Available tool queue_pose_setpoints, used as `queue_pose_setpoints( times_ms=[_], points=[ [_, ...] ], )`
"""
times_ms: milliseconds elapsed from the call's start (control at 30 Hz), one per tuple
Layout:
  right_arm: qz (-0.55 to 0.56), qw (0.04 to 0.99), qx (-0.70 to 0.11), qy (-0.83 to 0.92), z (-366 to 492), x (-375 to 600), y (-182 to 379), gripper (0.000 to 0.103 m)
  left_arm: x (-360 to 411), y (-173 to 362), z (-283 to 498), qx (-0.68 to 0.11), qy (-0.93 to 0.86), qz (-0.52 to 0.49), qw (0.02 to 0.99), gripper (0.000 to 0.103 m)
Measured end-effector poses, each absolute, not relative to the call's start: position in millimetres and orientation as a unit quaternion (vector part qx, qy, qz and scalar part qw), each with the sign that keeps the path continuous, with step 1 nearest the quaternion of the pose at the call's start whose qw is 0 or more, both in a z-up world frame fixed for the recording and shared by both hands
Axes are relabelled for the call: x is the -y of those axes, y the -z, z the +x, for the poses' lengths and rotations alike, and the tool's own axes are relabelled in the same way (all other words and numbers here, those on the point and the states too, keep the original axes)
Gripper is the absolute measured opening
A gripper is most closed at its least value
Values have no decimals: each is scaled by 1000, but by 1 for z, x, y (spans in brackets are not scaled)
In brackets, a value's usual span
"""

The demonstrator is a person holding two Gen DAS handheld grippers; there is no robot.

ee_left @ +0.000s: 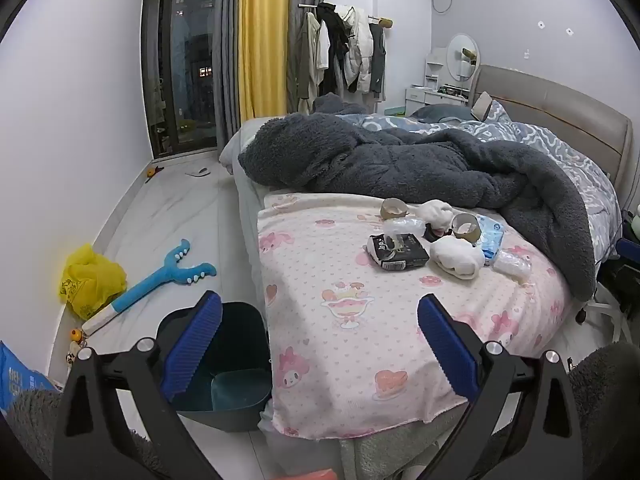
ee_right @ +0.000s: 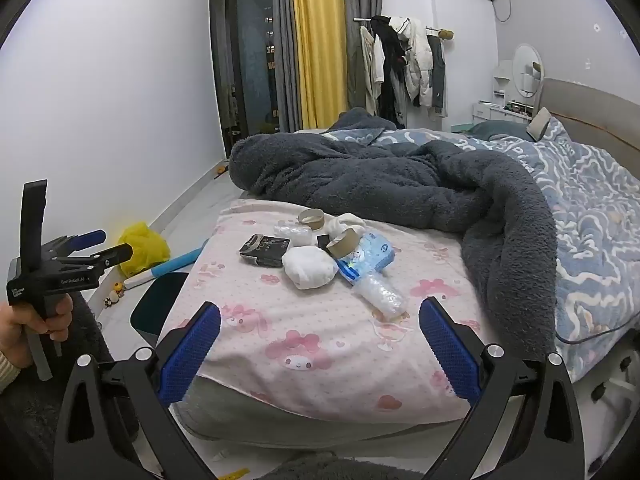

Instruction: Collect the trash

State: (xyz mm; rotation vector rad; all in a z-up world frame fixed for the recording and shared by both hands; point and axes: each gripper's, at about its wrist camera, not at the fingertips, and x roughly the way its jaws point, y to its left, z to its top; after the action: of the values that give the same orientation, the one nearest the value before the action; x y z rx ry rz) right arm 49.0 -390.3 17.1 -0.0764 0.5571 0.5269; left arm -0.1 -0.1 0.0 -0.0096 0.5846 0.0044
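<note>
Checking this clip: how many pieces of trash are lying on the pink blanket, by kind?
Cardboard tape rolls: 2
Crumpled white tissue wads: 2
Clear plastic wrappers: 2
Black packets: 2, one large, one small and mostly hidden
Blue tissue pack: 1
Total: 9

left gripper (ee_left: 320, 344) jaws wide, right gripper (ee_right: 320, 344) likewise
</note>
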Motion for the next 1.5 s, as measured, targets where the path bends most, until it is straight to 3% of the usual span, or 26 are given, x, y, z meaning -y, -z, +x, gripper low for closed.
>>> queue_pose_setpoints(
  times_ms=[1500],
  points=[
    [-32, 925, -275, -260, 51, 389, -16, 100, 0, 0, 0, -291, -2, -4, 957, 100]
  ],
)
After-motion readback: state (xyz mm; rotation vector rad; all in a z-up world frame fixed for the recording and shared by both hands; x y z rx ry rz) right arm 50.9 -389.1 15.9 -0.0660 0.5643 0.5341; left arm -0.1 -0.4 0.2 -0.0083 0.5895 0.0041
